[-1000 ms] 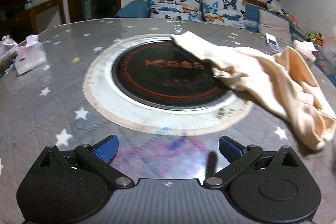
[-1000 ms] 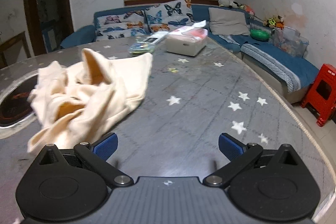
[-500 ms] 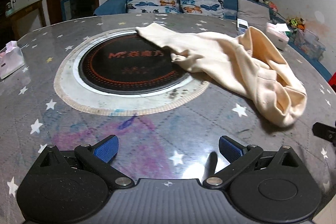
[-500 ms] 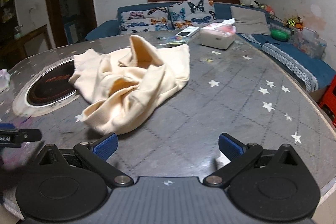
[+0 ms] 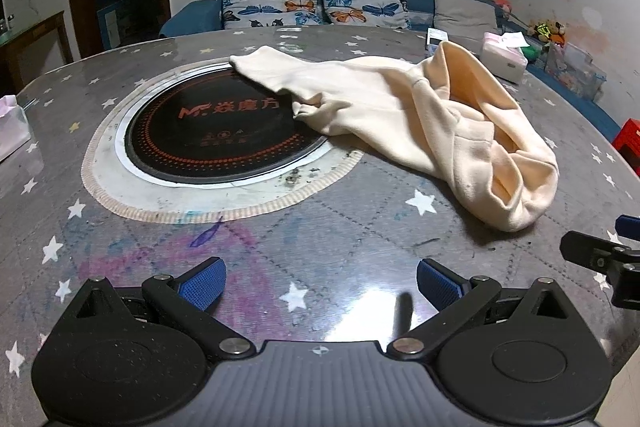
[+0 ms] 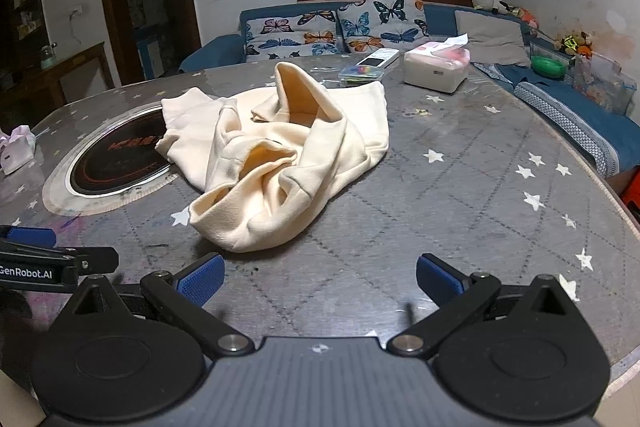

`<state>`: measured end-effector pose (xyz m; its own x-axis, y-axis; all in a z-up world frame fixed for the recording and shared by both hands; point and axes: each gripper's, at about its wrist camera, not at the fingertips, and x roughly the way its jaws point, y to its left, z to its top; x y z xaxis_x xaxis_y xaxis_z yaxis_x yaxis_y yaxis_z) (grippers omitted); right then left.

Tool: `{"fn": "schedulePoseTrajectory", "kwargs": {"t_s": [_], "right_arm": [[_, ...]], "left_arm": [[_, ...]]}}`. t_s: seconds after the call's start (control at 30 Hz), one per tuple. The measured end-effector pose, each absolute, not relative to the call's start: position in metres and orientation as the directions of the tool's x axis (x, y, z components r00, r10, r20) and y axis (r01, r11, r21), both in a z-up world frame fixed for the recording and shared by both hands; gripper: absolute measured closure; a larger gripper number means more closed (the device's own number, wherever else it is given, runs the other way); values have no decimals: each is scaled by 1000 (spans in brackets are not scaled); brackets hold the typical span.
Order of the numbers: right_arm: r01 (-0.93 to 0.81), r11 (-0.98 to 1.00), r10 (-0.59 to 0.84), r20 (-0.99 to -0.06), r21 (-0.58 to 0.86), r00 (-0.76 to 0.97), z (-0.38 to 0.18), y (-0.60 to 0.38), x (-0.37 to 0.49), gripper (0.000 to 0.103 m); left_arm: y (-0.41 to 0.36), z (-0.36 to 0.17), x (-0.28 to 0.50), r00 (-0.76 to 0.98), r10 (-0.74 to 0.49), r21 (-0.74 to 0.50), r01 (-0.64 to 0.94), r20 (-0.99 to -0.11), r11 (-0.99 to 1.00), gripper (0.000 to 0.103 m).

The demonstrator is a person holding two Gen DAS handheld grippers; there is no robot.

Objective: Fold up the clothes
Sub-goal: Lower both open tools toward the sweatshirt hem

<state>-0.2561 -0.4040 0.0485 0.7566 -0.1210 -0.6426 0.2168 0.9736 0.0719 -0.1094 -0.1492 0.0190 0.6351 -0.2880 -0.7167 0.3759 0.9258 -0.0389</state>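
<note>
A crumpled cream garment lies in a heap on the round grey star-patterned table, one end draped over the black induction hob. It also shows in the right wrist view, ahead and left of centre. My left gripper is open and empty, near the table's front edge, short of the garment. My right gripper is open and empty, just short of the garment's near end. The right gripper's finger shows at the right edge of the left wrist view.
A tissue box, a remote and a small case sit at the table's far side. A small pink-white bag stands at the left. A blue sofa is behind; a red stool at right.
Both grippers have pulled back and turned toward the garment, which now sits more central in each view. Each gripper has come into the other's view. Jaws stayed open.
</note>
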Motion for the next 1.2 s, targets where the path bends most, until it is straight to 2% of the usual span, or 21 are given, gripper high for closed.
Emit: {"fn": "schedulePoseTrajectory", "kwargs": {"t_s": [1.2], "right_arm": [[187, 979, -89, -645, 86, 759, 53, -406, -235, 0]], "left_arm": [[-181, 29, -89, 618, -327, -36, 435, -715, 900, 0]]}}
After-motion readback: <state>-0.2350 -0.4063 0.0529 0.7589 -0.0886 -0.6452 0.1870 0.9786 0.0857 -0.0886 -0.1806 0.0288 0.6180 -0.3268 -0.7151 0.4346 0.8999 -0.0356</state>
